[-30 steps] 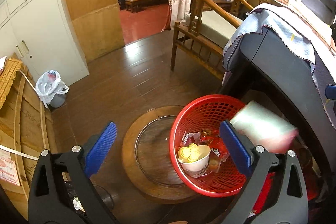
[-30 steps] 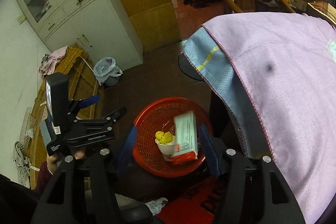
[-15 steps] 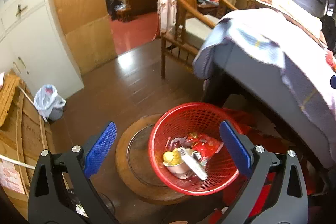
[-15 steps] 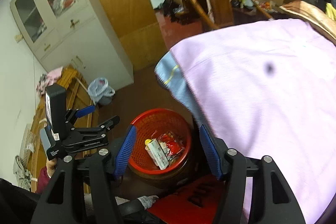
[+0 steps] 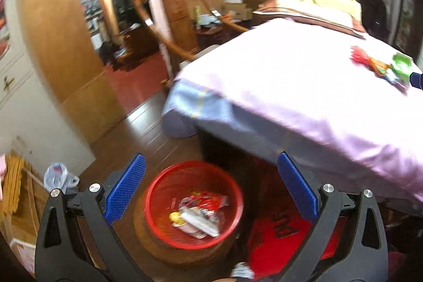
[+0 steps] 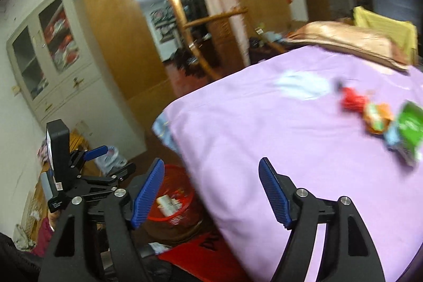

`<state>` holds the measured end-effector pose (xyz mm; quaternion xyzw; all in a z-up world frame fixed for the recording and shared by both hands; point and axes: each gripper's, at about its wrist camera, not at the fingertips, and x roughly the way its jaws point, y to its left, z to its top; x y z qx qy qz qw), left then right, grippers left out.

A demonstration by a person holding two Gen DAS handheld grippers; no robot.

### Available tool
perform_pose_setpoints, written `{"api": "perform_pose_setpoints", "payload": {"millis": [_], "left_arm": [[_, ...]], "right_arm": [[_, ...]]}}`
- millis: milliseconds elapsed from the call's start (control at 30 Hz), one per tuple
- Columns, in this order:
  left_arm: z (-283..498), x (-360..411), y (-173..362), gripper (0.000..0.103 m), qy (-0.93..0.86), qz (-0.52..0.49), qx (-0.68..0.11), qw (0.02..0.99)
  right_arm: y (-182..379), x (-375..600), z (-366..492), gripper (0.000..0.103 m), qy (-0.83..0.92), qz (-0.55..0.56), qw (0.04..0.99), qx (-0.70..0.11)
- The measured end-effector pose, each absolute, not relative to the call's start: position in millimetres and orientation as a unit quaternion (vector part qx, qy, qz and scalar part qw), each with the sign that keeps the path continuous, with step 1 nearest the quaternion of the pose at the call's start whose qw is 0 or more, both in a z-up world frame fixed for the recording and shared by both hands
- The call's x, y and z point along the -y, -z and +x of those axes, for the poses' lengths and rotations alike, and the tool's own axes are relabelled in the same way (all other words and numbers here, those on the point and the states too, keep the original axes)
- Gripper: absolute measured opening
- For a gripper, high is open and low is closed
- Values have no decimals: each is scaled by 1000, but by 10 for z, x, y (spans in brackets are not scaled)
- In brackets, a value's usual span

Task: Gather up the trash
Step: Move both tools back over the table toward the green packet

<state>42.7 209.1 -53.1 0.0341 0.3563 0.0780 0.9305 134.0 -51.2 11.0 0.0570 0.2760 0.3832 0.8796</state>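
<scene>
A red mesh basket (image 5: 158,189) stands on the floor by the bed corner and holds a paper cup, a white box (image 5: 202,222) and red wrappers. It also shows low in the right wrist view as the basket (image 6: 182,179). My left gripper (image 5: 210,165) hangs open above it with nothing between its fingers. My right gripper (image 6: 211,165) points over the pink bed sheet (image 6: 251,123); its jaws are opening and nothing is between them. Ahead on the sheet lie a red wrapper (image 6: 353,99), an orange wrapper (image 6: 376,116) and a green packet (image 6: 409,126).
The basket rests on a round wooden stand (image 5: 164,247) beside a red mat (image 5: 280,237). A small bin lined with a white bag (image 5: 56,176) stands by the white cabinet (image 6: 53,57). A wooden chair (image 5: 169,44) is beyond the bed corner. Pillows (image 6: 343,41) lie at the head of the bed.
The white box left my right gripper and dropped into the basket. Both grippers rose and swung away from the basket toward the bed top, and the wrappers on it came into view. The right jaws widened.
</scene>
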Motion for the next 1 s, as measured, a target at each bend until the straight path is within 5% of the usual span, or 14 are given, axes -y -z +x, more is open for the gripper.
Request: {"api": "perform_pose_setpoints", "payload": {"millis": [467,1000], "left_arm": [[1655,-403,316,96,56,97,-363,925],[3513,886,697,96,106,147,-422,888]], "right_arm": [[241,2420,1760,83,-192,117,933,-282],[635,2839,2272,89,-96,127,937,-310]]}}
